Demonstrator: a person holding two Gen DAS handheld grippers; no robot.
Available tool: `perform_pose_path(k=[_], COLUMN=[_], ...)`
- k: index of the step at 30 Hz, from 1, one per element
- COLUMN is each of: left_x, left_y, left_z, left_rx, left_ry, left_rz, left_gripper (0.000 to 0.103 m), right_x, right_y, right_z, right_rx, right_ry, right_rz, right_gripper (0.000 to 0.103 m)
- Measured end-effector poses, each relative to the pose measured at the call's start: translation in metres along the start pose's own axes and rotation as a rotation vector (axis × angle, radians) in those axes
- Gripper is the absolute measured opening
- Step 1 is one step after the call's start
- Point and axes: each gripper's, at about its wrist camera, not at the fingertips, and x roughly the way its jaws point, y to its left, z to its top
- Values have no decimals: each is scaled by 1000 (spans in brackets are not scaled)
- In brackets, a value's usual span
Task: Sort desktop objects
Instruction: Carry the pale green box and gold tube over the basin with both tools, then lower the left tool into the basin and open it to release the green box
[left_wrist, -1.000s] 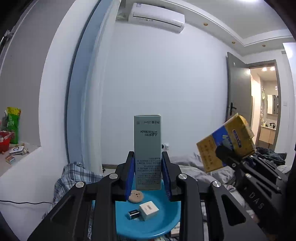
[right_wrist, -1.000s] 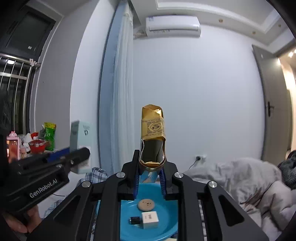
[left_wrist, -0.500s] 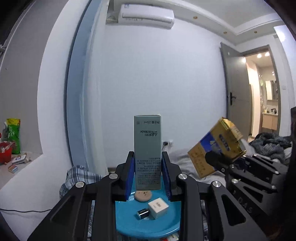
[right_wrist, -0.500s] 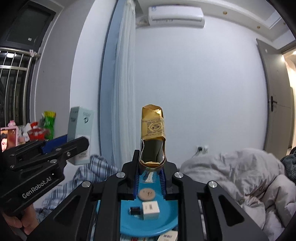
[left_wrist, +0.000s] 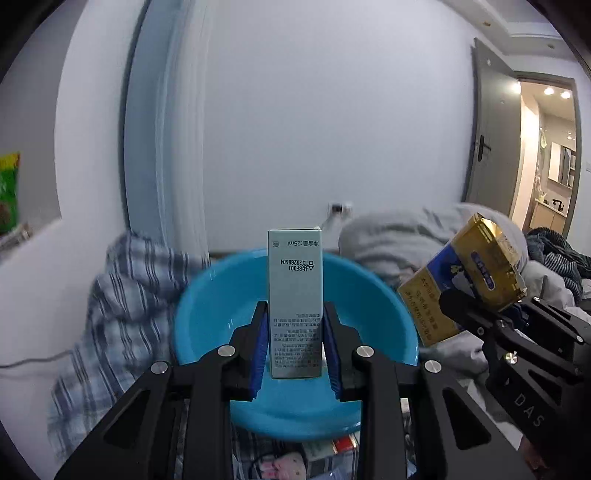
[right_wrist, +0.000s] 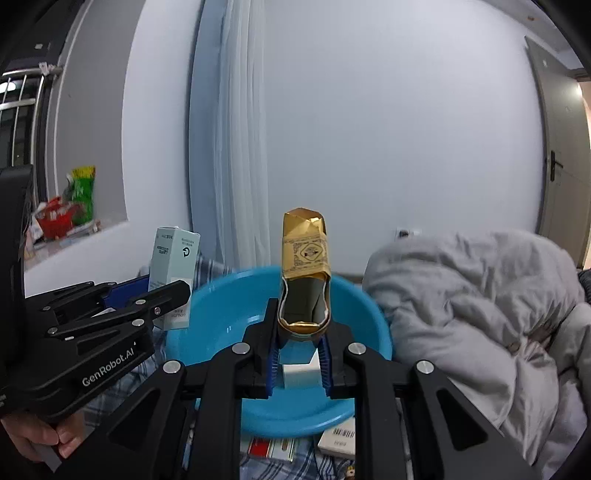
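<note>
Nearest to us, the left claw (left_wrist: 295, 345) is clamped on a pale green carton (left_wrist: 294, 302), its blue pads pressed flat against the two narrow sides so the box stands upright between the jaws, printed text running upside down on the face toward us. Our right claw (right_wrist: 298, 349) is closed tight on a gold cigarette pack (right_wrist: 304, 273), gripping its lower end, with the torn-open top pointing up and away from the jaws. Just beyond and below both claws sits a blue bowl (left_wrist: 380, 310); through the gap under the right claw we see a small white box (right_wrist: 301, 373) lying inside it. From the left claw, the gold pack shows off to the right, tilted, above the bowl's right rim; from the right claw, the green carton stands to the left, over the bowl's left rim. Under the near edge of the bowl lie a few flat packets, one with a barcode (right_wrist: 341, 437), on a plaid cloth (left_wrist: 122, 295) that spreads out to the left of the claws. Farther back and to the right lies a heap of grey bedding (right_wrist: 472, 295). Beyond all of it rise a white wall, a pale curtain (right_wrist: 240, 147) and, at far right, a grey door (left_wrist: 487, 136).
</note>
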Motion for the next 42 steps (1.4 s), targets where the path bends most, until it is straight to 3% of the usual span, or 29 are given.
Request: perform_pose_path(k=[5,10,21,28,42], left_x=[21,37,56,66,72], left_y=[-1,7,12,14,15], left_z=[-15,-23,-33,-37,-40], left_rx=[-7,-72,-92,-110,-94], left_ry=[61,127,181,202,253], left_rz=[-2,-90,-96,-99,-45], left_gripper=[29,29,29,29,29], right_x=[21,37,53,59,68], right_y=[2,-2,-9,-14,-7], right_z=[-19,-32,-46,-56,-65], right_rx=[-7,34,60,74,53], right_ry=[76,144,185,159,187], right_rz=[12,49,56,51,70], right_gripper=[17,17,17,17,17])
